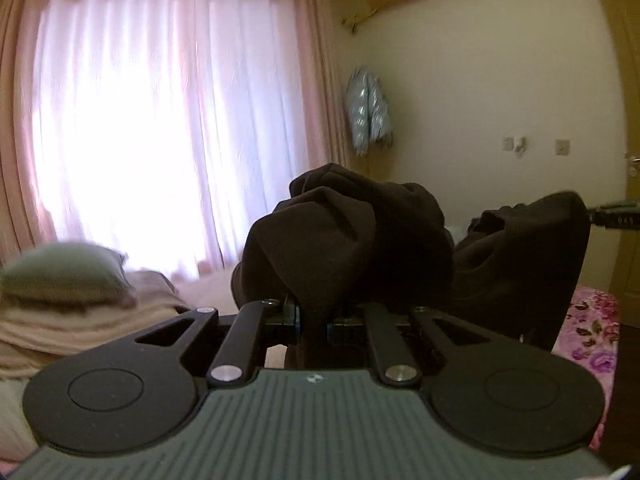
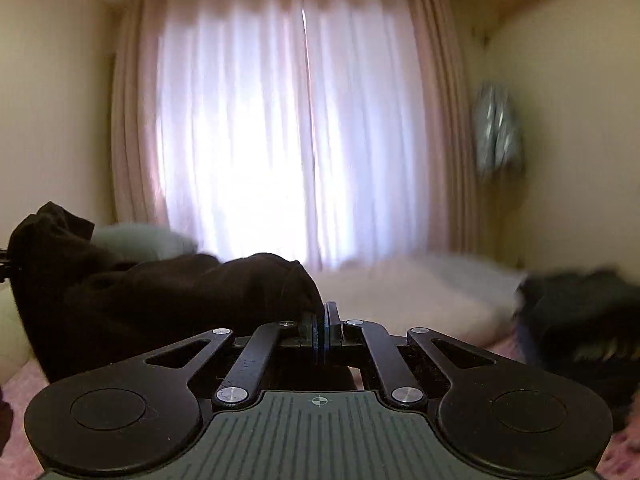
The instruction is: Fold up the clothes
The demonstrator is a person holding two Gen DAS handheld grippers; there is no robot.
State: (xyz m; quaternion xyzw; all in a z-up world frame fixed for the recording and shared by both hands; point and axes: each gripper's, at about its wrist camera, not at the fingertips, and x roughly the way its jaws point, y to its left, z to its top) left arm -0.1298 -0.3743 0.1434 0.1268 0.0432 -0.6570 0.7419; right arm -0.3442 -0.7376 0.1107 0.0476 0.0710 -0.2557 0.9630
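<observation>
Dark brown garment (image 1: 352, 232) held up in the air over the bed (image 2: 400, 292), stretched between both tongs. Left tongs (image 1: 311, 320) clenched on a bunched edge; right tongs (image 2: 323, 332) clamped on the other edge. Pink curtain (image 1: 160, 120) behind, green pillow (image 1: 64, 272) left, open room above.

Both tools have the same build: the left gripper (image 1: 313, 322) and the right gripper (image 2: 323, 330) each have a grey body plate with fine parallel ribs and a small round crosshair mark near its front edge. On each side of the plate sits a large black matte disc with an engraved circle. From there black link arms with slot-shaped cut-outs and silver round screws go forward to the black fingers (image 1: 290, 312), which have blue edges.
</observation>
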